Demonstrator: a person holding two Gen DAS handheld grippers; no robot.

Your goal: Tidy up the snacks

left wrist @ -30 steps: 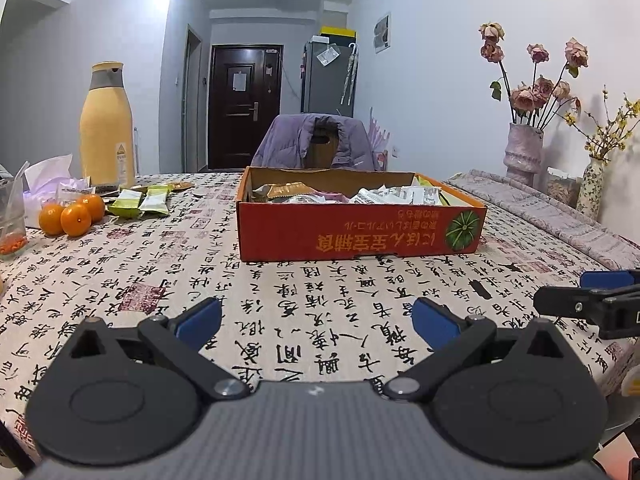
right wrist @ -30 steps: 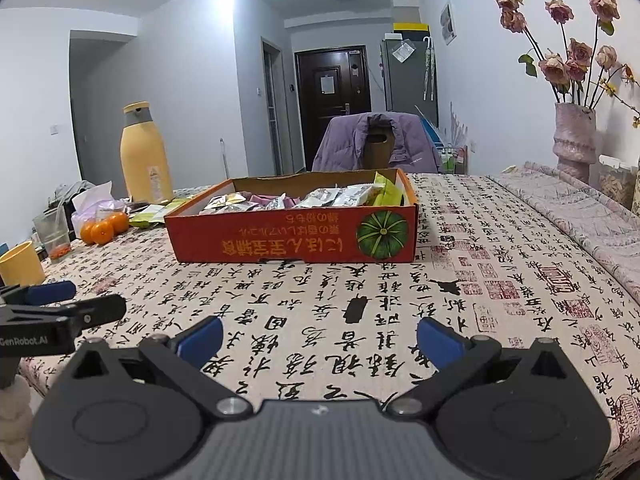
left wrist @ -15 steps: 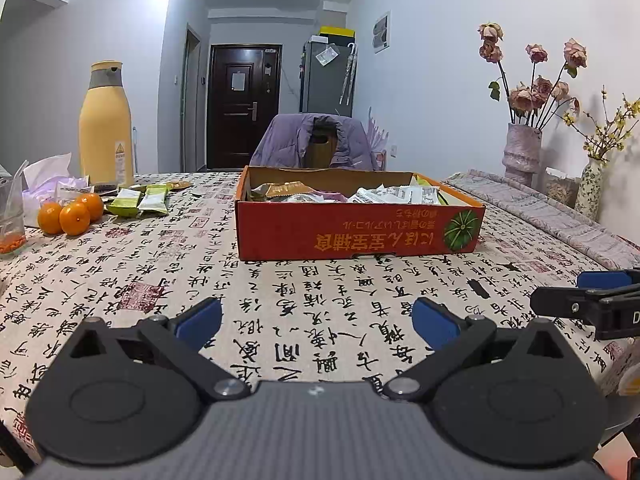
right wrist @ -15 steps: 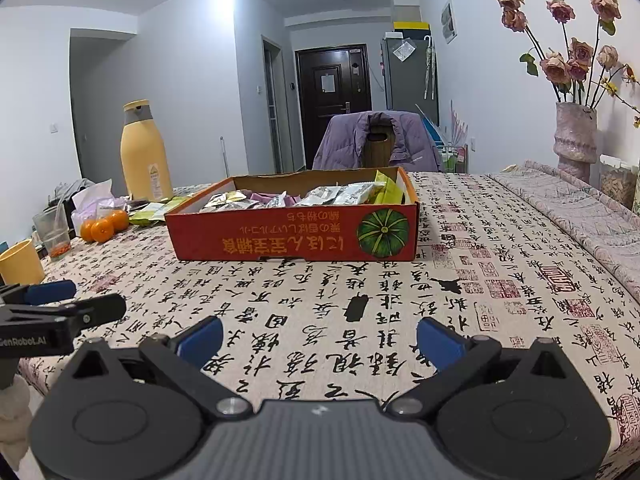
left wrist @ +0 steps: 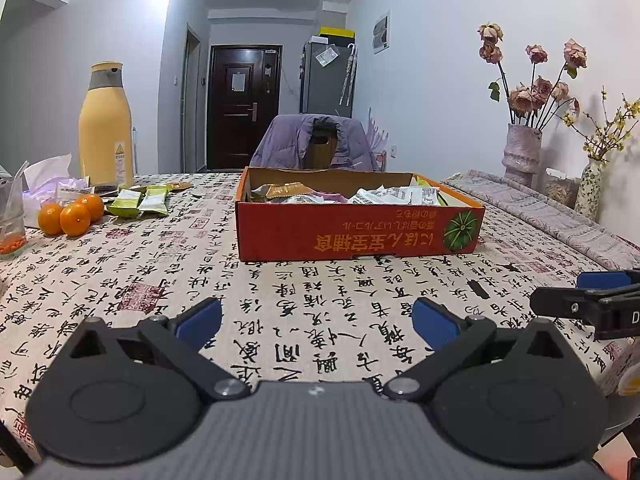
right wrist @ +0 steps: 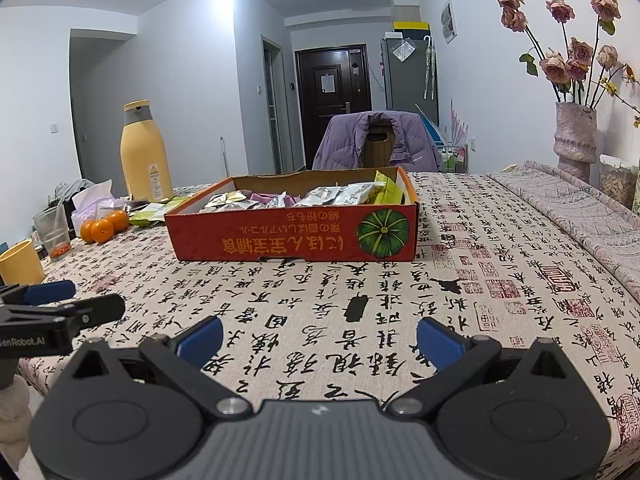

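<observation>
— Left wrist view: the left claw (left wrist: 316, 322) is spread apart and empty over the counter (left wrist: 160, 264); ahead sits the red box (left wrist: 356, 236) full of snack packets (left wrist: 392, 196). Green packets (left wrist: 140, 202) lie loose beside the oranges (left wrist: 72, 216).

— Right wrist view adds a yellow cup (right wrist: 20, 262) at the left edge. The right claw (right wrist: 320, 340) is also apart, holding nothing.
</observation>
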